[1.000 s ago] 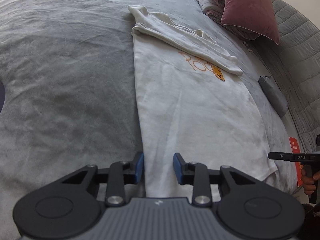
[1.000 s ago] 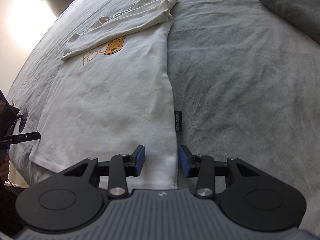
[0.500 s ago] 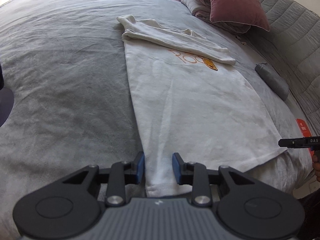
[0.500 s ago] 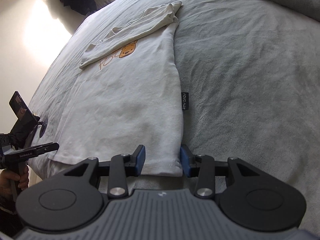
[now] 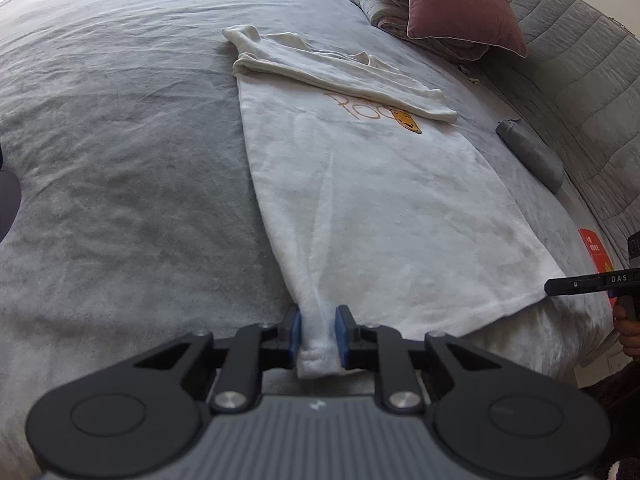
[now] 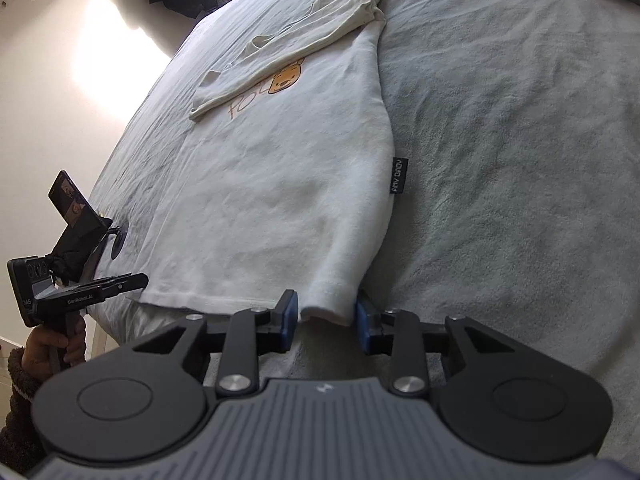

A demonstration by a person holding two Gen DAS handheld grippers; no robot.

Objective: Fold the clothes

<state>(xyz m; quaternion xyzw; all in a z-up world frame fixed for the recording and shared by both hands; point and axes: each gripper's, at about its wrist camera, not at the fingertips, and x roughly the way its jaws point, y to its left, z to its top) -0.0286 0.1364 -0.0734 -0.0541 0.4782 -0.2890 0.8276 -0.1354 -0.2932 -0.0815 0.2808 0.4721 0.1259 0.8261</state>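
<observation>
White shirt [image 5: 380, 200]: hem corners low in frame.
My left tool [image 5: 317, 330]: just closing, clamped on corner.
My right tool [image 6: 326, 318]: closing, apart around corner.
Risk: right corner slips, skewing my fold.

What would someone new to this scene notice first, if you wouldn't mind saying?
Most likely the white T-shirt spread flat along the grey bed, its sleeves folded across the top above an orange bear print. Next, the two tongs at its near hem: the left tongs pinch one corner, and the right tongs straddle the other, both having just been closing. A pink pillow sits at the head of the bed.
</observation>
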